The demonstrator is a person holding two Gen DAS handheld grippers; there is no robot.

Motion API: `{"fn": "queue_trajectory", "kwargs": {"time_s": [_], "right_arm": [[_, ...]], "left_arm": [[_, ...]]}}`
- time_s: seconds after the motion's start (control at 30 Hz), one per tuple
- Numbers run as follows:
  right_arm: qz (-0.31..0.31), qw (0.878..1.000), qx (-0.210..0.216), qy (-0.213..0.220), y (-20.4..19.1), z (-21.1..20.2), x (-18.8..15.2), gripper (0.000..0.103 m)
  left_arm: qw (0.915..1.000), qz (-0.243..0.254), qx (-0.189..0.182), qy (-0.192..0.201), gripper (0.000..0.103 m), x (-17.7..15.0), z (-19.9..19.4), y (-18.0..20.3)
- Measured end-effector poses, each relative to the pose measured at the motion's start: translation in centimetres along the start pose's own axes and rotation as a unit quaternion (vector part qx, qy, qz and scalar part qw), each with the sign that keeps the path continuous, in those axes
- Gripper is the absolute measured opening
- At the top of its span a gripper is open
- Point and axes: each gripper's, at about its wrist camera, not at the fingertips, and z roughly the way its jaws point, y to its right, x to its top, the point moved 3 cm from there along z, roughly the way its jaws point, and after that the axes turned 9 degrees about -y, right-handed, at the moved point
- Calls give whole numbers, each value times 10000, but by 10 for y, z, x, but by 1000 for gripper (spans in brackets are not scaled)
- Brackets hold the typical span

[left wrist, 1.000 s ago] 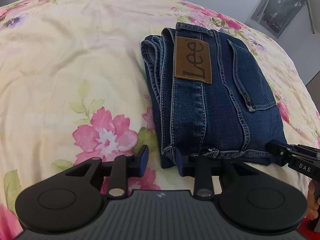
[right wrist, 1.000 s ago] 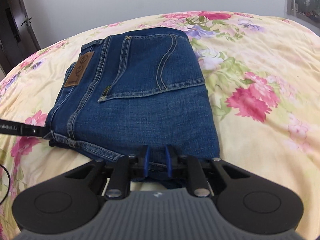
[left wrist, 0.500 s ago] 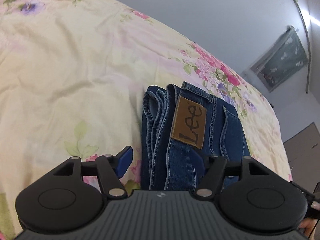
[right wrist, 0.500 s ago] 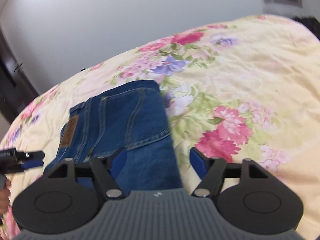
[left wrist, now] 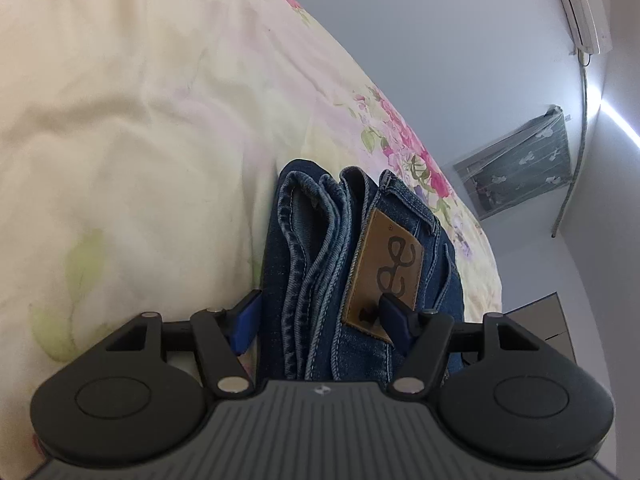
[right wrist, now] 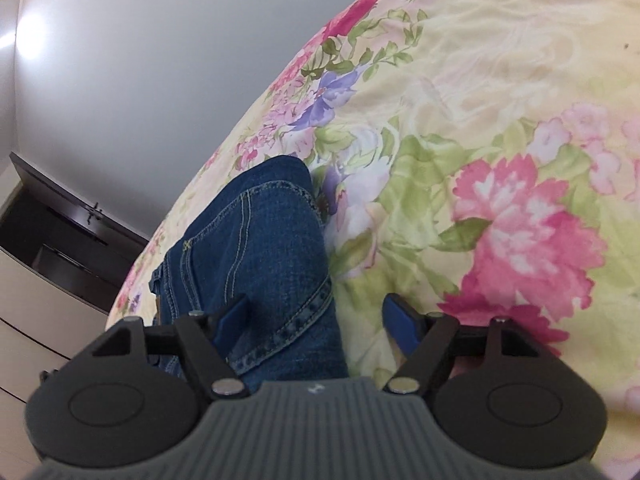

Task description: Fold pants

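Observation:
The blue jeans (left wrist: 320,248) lie folded into a compact stack on the floral bedspread (left wrist: 120,120), with a brown leather label (left wrist: 386,268) on top. My left gripper (left wrist: 320,316) is open, its jaws wide on either side of the stack's layered edge, close above it. In the right wrist view the jeans (right wrist: 256,248) show their stitched back pocket. My right gripper (right wrist: 316,320) is open over the stack's right edge, one finger over denim and the other over the bedspread (right wrist: 500,160). Neither gripper holds anything.
The bed ends at a grey wall. A dark picture (left wrist: 520,172) hangs on the wall and an air conditioner (left wrist: 580,4) sits high at the right. A dark and white cabinet (right wrist: 52,248) stands to the left of the bed.
Both grippers have let go of the jeans' near edge and opened wide. They have moved forward over the folded stack and tilted up, so more wall shows.

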Motion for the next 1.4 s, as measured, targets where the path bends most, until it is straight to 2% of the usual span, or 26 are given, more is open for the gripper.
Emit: {"fn": "queue_trajectory", "kwargs": {"time_s": [0.07, 0.13, 0.23, 0.4, 0.53, 0.7, 0.93, 1.03, 1.13, 1.27, 1.4], "right_arm": [[71, 9996, 265, -61, 2, 6, 3, 47], [175, 9990, 392, -78, 2, 9, 3, 34], [-96, 9995, 290, -16, -9, 4, 1, 26], [-404, 9988, 256, 69, -45, -11, 3, 17], [-837, 9961, 261, 73, -89, -25, -1, 16], [-1090, 9932, 407, -105, -144, -16, -21, 16], [-821, 9915, 908, -449, -199, 53, -76, 16], [-786, 9897, 1023, -615, -220, 88, -96, 16], [-815, 9879, 1069, -770, -236, 118, -111, 16], [-856, 9869, 934, -999, -242, 152, -122, 16], [-922, 9872, 696, -1098, -236, 173, -126, 16]], "left_arm": [[9999, -93, -114, 30, 69, 1, 2, 0], [9998, -129, -139, 19, 53, 1, 2, 1], [9997, -200, -121, 39, 36, 2, -4, 5], [9999, 73, 130, 52, 23, 5, -14, 23], [9990, 343, 256, 106, 23, 4, -40, 37], [9967, 581, 523, 219, 23, 15, -101, 35], [9874, 808, 1339, 244, 23, 34, -195, 6], [9849, 733, 1546, 280, 23, 40, -225, -18], [9841, 606, 1637, 340, 23, 44, -243, -45], [9847, 402, 1665, 304, 23, 48, -245, -79], [9882, 285, 1473, 306, 23, 44, -242, -106]]}}
